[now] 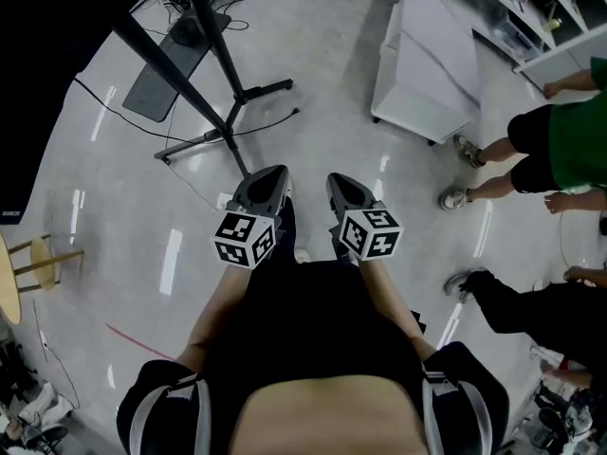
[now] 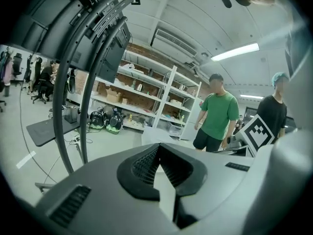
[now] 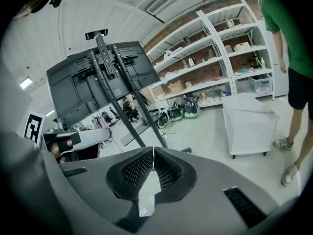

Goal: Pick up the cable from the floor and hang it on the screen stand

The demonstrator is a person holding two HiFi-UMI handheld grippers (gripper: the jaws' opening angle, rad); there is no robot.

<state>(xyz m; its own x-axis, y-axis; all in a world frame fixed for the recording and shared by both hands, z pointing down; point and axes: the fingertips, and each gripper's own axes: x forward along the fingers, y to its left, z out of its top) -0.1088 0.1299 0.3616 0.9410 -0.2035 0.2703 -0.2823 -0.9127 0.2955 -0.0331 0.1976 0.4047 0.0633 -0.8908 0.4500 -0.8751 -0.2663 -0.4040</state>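
Note:
The black screen stand (image 1: 223,83) rises at the upper left of the head view, its legs spread on the grey floor. A thin dark cable (image 1: 123,114) lies on the floor and runs past those legs. My left gripper (image 1: 275,172) and right gripper (image 1: 338,180) are side by side in front of my body, pointing toward the stand, both off the floor. Both are shut and hold nothing. In the left gripper view the gripper (image 2: 158,147) faces the stand's curved posts (image 2: 73,97). From the right gripper (image 3: 153,150) I see the back of the screen (image 3: 98,80).
A white cabinet (image 1: 427,64) stands at the upper right. People (image 1: 560,145) stand and crouch along the right side. A wooden stool (image 1: 43,259) is at the left edge. A grey flat plate (image 1: 166,69) lies by the stand. Shelves (image 2: 146,99) line the far wall.

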